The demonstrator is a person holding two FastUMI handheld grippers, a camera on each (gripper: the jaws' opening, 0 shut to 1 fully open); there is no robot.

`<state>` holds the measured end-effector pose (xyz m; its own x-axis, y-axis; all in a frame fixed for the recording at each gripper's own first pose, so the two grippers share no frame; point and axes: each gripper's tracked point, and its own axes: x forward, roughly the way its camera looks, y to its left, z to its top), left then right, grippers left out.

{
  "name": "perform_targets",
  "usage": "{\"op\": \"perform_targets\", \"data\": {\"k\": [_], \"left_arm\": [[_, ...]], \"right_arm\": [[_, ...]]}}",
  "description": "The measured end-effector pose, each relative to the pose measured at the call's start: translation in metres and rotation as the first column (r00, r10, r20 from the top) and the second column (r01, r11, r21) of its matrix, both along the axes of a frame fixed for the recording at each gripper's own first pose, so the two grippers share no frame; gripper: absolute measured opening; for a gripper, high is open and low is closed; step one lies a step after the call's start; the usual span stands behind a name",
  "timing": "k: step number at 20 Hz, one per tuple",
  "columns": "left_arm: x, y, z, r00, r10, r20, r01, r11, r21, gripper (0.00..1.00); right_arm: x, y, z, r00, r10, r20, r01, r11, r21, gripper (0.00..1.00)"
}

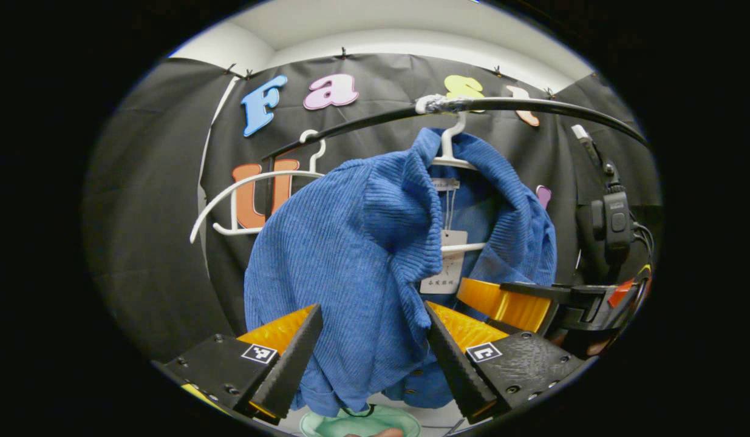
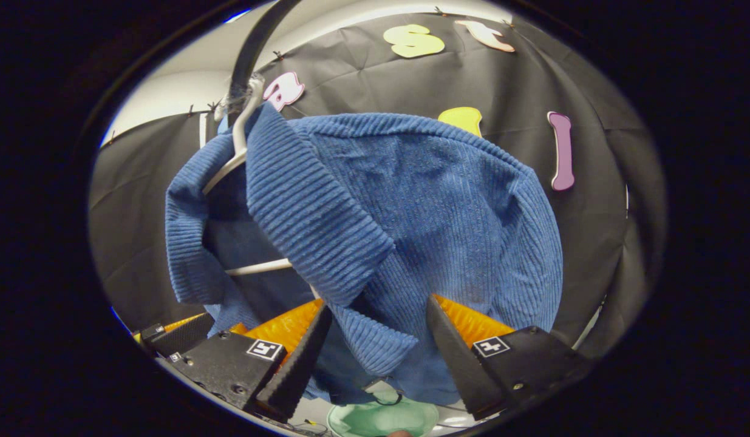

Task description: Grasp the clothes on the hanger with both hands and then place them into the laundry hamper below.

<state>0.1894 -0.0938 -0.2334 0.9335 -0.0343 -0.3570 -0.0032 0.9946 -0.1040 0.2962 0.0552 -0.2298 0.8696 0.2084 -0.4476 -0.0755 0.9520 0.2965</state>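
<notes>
A blue ribbed shirt (image 1: pixel 344 255) hangs on a white hanger (image 1: pixel 450 152) from a black rail (image 1: pixel 532 104). In the left gripper view, my left gripper (image 1: pixel 373 309) is open, its fingers standing on either side of the shirt's front panel without pressing it. The right gripper view has the same shirt (image 2: pixel 447 218) close up on its hanger (image 2: pixel 238 149). There my right gripper (image 2: pixel 379 306) is open too, with the collar flap and front fabric hanging between its fingers. The pale green hamper (image 1: pixel 362 423) (image 2: pixel 384 419) lies right below the shirt.
An empty white hanger (image 1: pixel 253 182) hangs on the rail to the left of the shirt. The other gripper's body (image 1: pixel 532 303) sits close at the shirt's right side. A black device with cables (image 1: pixel 614 218) hangs at the right.
</notes>
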Motion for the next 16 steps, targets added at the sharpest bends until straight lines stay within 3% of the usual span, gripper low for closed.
{"op": "perform_targets", "data": {"k": [2,5,12,14,16], "left_arm": [[0.008,-0.001,-0.006,1.0,0.006,-0.017,-0.006,1.0,-0.022,0.97],[0.018,-0.008,-0.004,1.0,-0.005,-0.006,0.005,0.999,-0.041,0.95],[0.022,-0.01,-0.001,1.0,-0.007,-0.014,0.006,0.996,-0.085,0.16],[0.02,-0.011,0.002,1.0,-0.022,-0.012,0.02,0.993,-0.117,0.08],[0.019,-0.014,0.004,0.998,-0.054,-0.024,0.049,0.985,-0.163,0.12]], "right_arm": [[0.004,-0.003,-0.002,1.0,-0.018,-0.01,0.019,0.999,0.051,0.94],[0.001,-0.016,0.0,0.999,-0.031,-0.019,0.033,0.989,0.142,0.72],[-0.005,-0.053,0.021,0.999,-0.038,-0.013,0.04,0.948,0.317,0.24],[-0.006,-0.064,0.032,0.999,-0.03,0.019,0.022,0.944,0.331,0.16],[-0.008,-0.075,0.043,0.999,-0.027,0.044,0.01,0.935,0.355,0.13]]}}
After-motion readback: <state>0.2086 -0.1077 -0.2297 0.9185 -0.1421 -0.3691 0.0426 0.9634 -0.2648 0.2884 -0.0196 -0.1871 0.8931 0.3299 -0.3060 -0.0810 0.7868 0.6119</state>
